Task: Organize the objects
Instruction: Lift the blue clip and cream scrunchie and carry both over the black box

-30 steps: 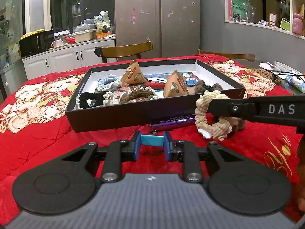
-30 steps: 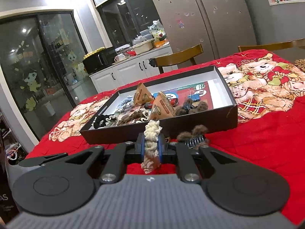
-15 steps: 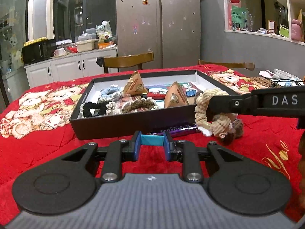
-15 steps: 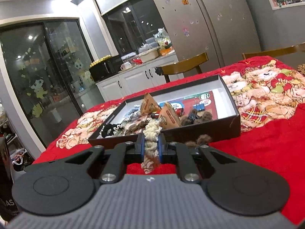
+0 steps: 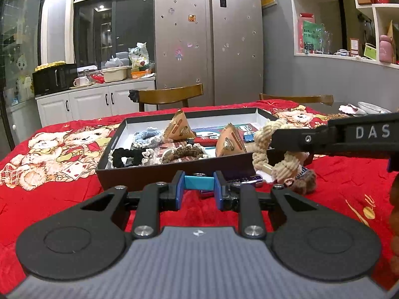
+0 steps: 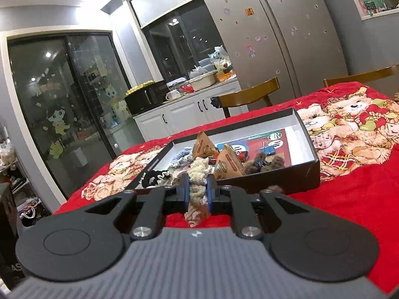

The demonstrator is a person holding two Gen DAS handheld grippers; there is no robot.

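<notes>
A black shallow box (image 5: 159,174) (image 6: 306,172) stands on the red tablecloth and holds hair ties, two brown triangular packets and small clips. My right gripper (image 6: 198,193) is shut on a beige braided scrunchie (image 6: 197,189), also seen in the left wrist view (image 5: 264,147), held at the box's near right corner above the cloth. My left gripper (image 5: 198,194) is shut on a small blue piece (image 5: 198,183), low in front of the box's near wall. A brown fuzzy clip (image 5: 303,183) and a purple bar (image 5: 239,180) lie on the cloth by the box.
A wooden chair (image 5: 169,97) stands behind the table, a second chair back (image 5: 296,98) at the right. White cabinets (image 5: 94,102) and a steel fridge (image 5: 207,39) stand beyond. Cables and small items (image 5: 364,108) lie at the table's far right.
My right gripper has lifted the beige scrunchie up from the cloth to the level of the box rim. Both views have tilted upward. The left gripper stays shut.
</notes>
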